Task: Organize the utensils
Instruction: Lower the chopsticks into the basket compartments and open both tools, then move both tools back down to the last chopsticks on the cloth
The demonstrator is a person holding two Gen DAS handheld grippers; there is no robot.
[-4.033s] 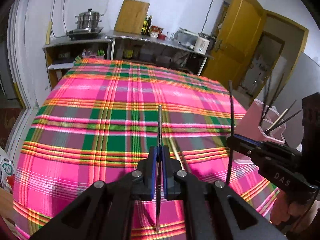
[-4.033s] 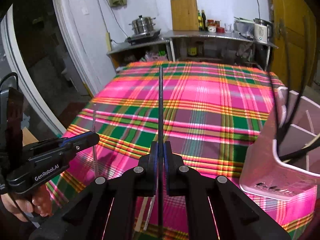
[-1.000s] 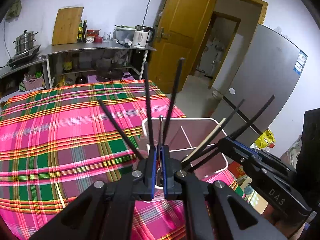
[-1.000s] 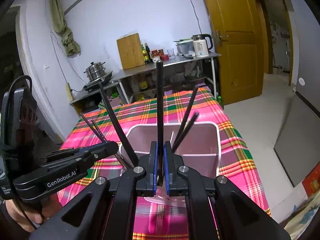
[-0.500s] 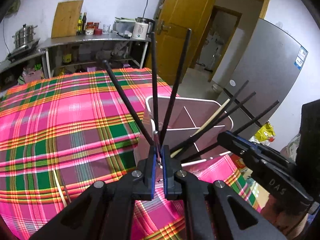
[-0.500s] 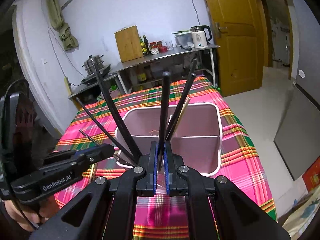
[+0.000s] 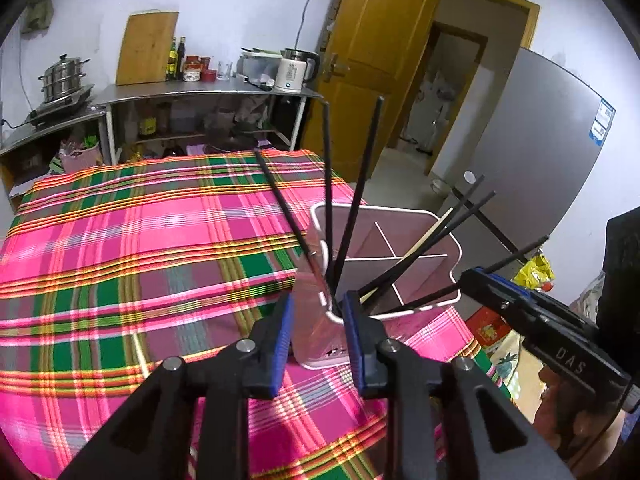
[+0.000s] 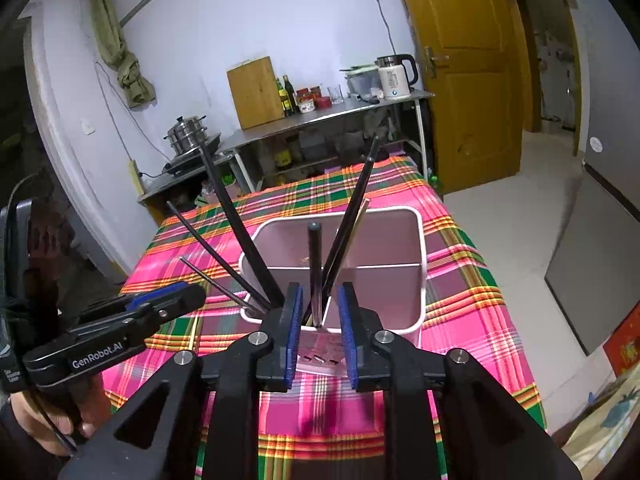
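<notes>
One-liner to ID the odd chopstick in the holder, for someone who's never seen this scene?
Find the pink divided utensil holder standing near the edge of the plaid tablecloth closest to the yellow door. Several thin chopsticks lean out of it in different directions. The one you want is the pale wooden chopstick slanting toward the fridge side; every other stick in the holder is black.

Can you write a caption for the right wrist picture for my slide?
Open right gripper above a pink utensil holder full of black chopsticks on a plaid tablecloth.
</notes>
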